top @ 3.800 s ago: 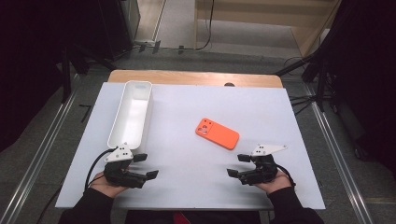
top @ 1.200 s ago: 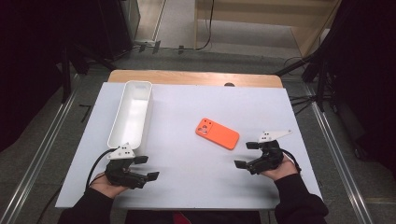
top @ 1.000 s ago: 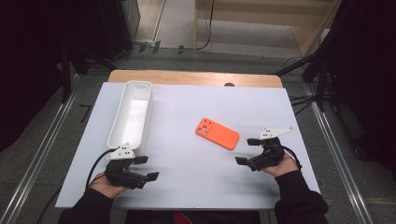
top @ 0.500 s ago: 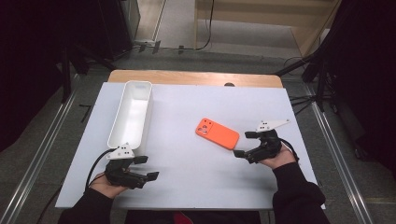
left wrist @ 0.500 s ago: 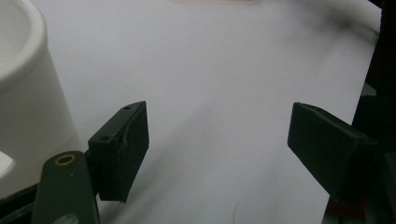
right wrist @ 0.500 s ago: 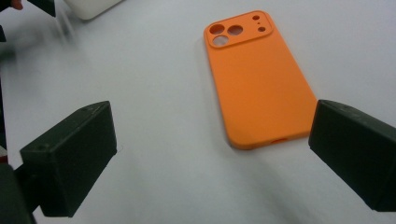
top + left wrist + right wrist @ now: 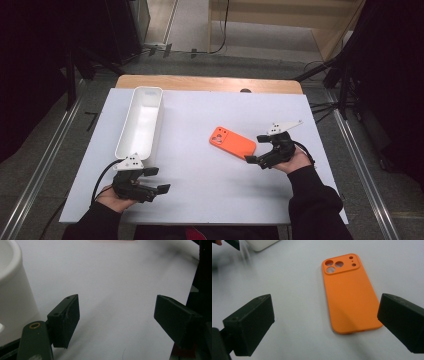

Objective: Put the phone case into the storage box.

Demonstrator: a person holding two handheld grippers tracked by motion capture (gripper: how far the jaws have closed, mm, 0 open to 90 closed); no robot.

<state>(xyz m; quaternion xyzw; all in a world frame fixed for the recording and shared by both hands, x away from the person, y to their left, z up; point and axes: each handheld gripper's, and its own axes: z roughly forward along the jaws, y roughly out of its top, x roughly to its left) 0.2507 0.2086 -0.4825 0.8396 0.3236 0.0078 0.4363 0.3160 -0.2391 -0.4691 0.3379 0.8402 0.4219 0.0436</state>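
An orange phone case (image 7: 232, 142) lies back-up, camera cutouts showing, right of the middle of the white table cover (image 7: 200, 200). My right gripper (image 7: 255, 148) hovers just right of it, open. In the right gripper view the case (image 7: 348, 292) lies ahead of the wide-apart jaws, its near end close to the right pad (image 7: 402, 322), with no contact. My left gripper (image 7: 159, 180) rests near the front left of the table, open with nothing between its fingers; in its own view (image 7: 120, 317) bare white surface lies between the pads.
A long white tray (image 7: 140, 120) stands at the left, reaching toward the far edge; its wall (image 7: 12, 290) is close beside my left gripper. The wooden table edge (image 7: 210, 82) lies at the back. Metal rails run along both sides on the floor.
My right gripper has moved left and away from the front edge, closing in on the orange case. The left gripper, case and tray have stayed put.
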